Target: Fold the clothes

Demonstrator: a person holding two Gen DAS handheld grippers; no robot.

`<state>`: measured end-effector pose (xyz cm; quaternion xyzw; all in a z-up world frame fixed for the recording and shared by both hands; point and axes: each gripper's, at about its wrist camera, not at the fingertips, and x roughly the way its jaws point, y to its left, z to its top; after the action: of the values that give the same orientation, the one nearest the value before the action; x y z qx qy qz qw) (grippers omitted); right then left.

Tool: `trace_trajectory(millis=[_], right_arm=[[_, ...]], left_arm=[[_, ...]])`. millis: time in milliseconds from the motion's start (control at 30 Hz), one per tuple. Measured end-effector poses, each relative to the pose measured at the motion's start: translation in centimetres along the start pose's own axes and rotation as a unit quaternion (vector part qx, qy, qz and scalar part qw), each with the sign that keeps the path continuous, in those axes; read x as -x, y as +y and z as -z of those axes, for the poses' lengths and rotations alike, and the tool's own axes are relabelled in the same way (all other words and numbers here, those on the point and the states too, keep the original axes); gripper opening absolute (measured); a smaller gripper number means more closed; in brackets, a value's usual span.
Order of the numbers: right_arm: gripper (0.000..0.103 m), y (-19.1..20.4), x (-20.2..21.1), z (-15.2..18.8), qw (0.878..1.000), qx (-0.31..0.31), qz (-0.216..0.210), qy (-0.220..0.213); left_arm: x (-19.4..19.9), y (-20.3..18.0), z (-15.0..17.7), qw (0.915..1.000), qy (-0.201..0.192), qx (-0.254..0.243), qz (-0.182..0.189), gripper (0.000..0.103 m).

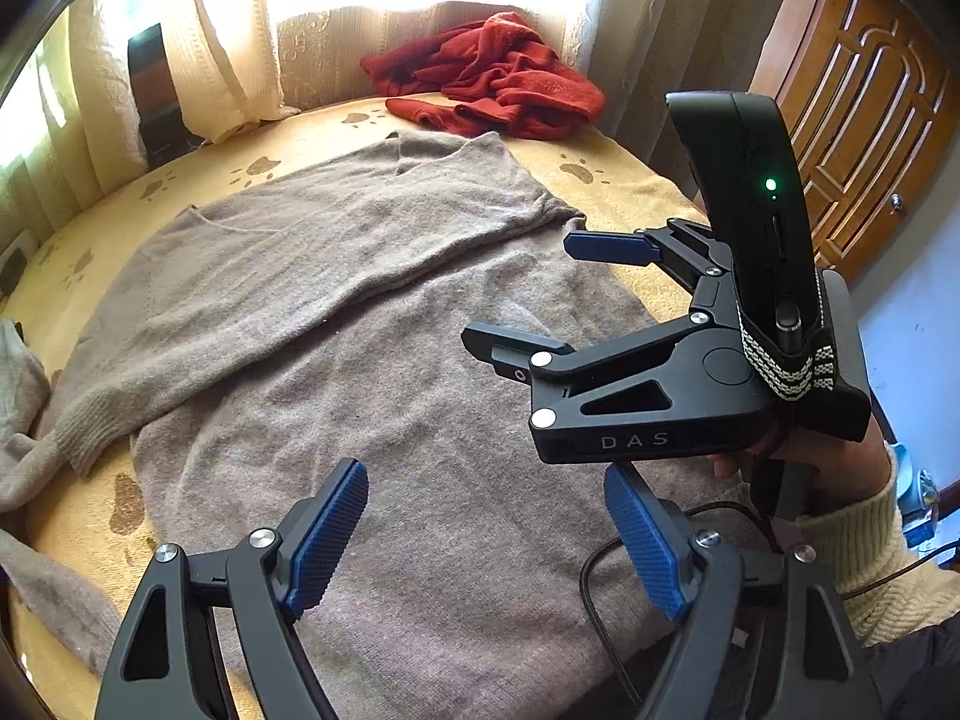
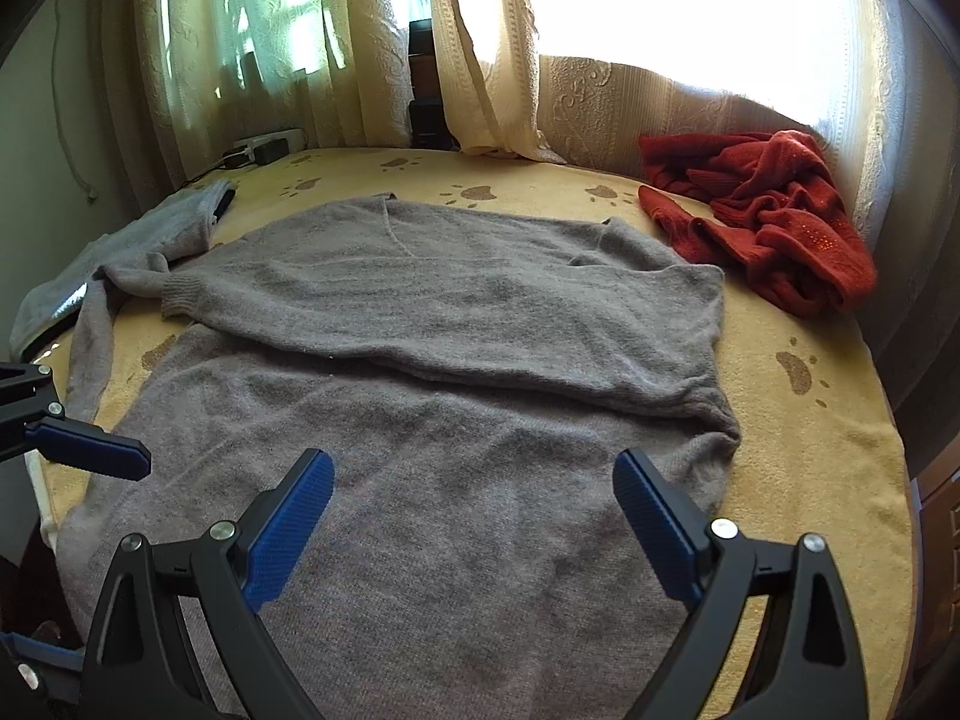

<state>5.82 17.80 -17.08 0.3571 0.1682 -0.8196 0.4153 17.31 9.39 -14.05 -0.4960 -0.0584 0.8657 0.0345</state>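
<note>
Grey-brown knit sweater (image 2: 420, 420) lies spread flat across the bed, one sleeve (image 2: 384, 312) already laid over the chest, the other sleeve (image 2: 96, 330) trailing off the side toward a pale grey garment (image 2: 150, 228). Fabric looks soft, limp and fuzzy; judged light, with no stiffness, so it should drape and sag wherever it is lifted and will likely drag on the terry cover rather than slide. Best holds, in my judgement: pinch the hem corners nearest the grippers, or the shoulder edge (image 2: 714, 300), taking both layers so the crossed sleeve does not slip out. Left gripper (image 1: 486, 540) hovers above the lower body of the sweater with jaws spread wide, nothing between the blue pads. Right gripper (image 2: 474, 516) likewise stands wide apart and empty over the hem area; seen from the left wrist view it sits just beside the left one, held by a hand in a cream cuff (image 1: 864, 546). Surface: yellow bedspread (image 2: 810, 450) with brown paw prints. Red sweater (image 2: 768, 222) heaped at the far edge, well apart. Cream lace curtains (image 2: 504, 48) behind, bright window, carved wooden door (image 1: 864, 120) to one side.
</note>
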Motion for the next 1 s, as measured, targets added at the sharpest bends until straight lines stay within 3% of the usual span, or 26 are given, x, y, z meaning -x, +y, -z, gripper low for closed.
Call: trace_trajectory(millis=[133,333,533,733,833,1000], right_arm=[[0.096,0.8,-0.3,0.1,1.0,0.016,0.002,0.004],[0.096,1.0,0.5,-0.4,0.996,0.052,0.063,-0.019],[0.096,-5.0,2.7,-3.0,0.981,0.019,0.181,-0.059],[0.096,-11.4,6.0,-5.1,0.959,-0.042,0.262,-0.101],[0.096,-13.1,6.9,-5.7,0.949,-0.057,0.287,-0.119],[0.096,-14.6,7.1,-6.0,0.943,-0.069,0.297,-0.133]], left_arm=[[0.7,0.6,0.5,0.9998,0.001,0.001,-0.019,0.083],[0.9,1.1,0.7,0.9997,0.003,0.013,-0.022,0.083],[0.3,0.2,-0.3,1.0,-0.002,0.008,0.004,0.083],[-0.7,-0.5,-1.3,0.9999,0.004,-0.001,0.015,0.083],[-1.3,-0.7,-1.9,0.9998,0.009,0.0,0.017,0.083],[-2.1,-0.9,-2.9,0.9997,0.017,-0.001,0.018,0.083]])
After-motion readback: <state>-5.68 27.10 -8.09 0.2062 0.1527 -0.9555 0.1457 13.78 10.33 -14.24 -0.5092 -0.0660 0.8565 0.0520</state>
